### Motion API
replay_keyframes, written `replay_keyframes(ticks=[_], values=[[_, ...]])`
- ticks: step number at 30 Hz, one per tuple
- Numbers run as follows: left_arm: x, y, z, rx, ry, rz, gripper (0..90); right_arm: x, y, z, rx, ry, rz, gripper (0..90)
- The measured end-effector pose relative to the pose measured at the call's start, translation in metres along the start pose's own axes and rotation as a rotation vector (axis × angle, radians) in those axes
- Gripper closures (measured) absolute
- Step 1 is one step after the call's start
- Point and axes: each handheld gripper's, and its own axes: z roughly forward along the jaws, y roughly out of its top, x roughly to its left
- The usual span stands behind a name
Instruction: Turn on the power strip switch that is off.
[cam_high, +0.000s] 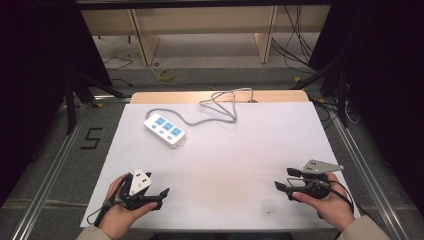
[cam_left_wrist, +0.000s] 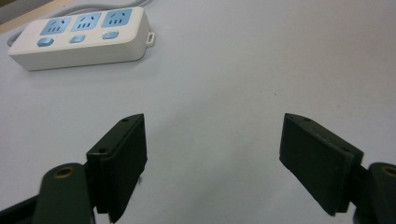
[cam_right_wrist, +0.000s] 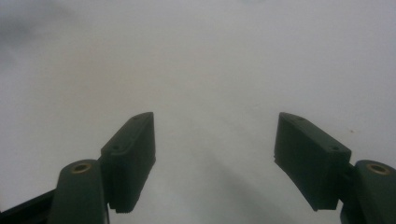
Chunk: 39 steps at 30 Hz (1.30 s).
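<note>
Both tools, left tool and right tool, rest spread and empty near the surface's front edge; the power strip lies well beyond the left one.

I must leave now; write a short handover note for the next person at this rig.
Left gripper: open, nothing between the jaws, near the table's front left.
Right gripper: open, holding nothing, near the front right.
Power strip: lies flat on the white table, far left, its grey cable running off the back edge.
Done: nothing visible; the strip is untouched.
Left: probably reach for the strip, nearer the left gripper.
</note>
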Motion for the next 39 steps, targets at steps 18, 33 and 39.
replay_keyframes(ticks=[18, 33, 39], values=[[0.015, 0.010, 0.002, 0.010, 0.069, -0.032, 86.3, 0.000, 0.000, 0.001, 0.003, -0.004, -0.001, 29.7], [0.032, 0.026, 0.014, 0.015, 0.087, -0.048, 89.7, 0.003, 0.002, 0.003, -0.001, -0.003, -0.012, 29.8], [0.039, 0.035, 0.022, 0.011, 0.096, -0.051, 89.7, 0.003, 0.002, 0.003, 0.001, -0.002, -0.013, 29.8]])
